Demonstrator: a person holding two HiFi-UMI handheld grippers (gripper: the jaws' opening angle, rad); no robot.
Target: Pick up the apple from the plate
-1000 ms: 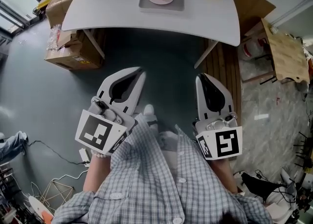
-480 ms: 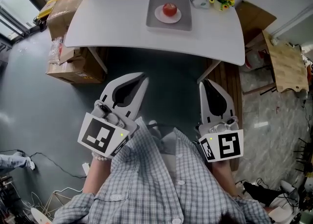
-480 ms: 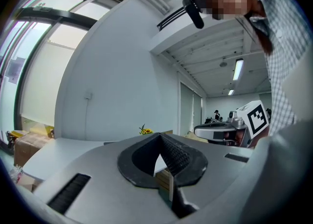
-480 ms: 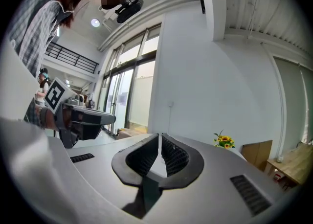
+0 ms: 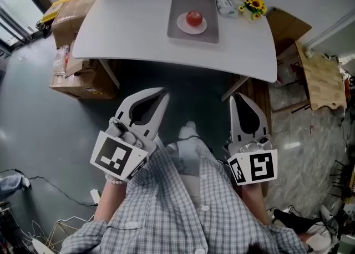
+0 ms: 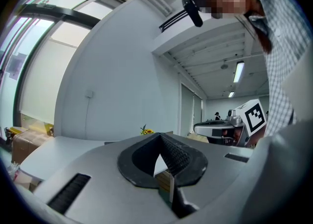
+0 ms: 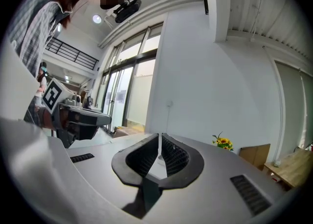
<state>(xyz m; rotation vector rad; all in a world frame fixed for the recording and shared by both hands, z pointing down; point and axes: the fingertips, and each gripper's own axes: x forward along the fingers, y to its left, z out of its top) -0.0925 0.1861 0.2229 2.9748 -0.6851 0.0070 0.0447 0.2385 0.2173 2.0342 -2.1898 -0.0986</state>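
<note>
Hanging closed, empty: left tongs [image 5: 164, 91], right tongs [image 5: 233, 97]; apple [image 5: 194, 18] on plate [image 5: 182, 26], well apart.

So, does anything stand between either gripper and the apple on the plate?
Nothing visible. The apple sits exposed on its plate, bare table in front; left gripper and right gripper hang short of the table's edge.

Red apple [image 5: 194, 18] on white plate [image 5: 184, 25], upright.

The apple [image 5: 194, 18] covers the middle of the plate [image 5: 182, 26]. The white object [image 5: 224, 4] beside the flowers [image 5: 250, 4] is too small to identify. Boxes [image 5: 69, 80] lie partly hidden under the table [image 5: 127, 31]. The bottom edge cuts off the shirt [image 5: 177, 214].
</note>
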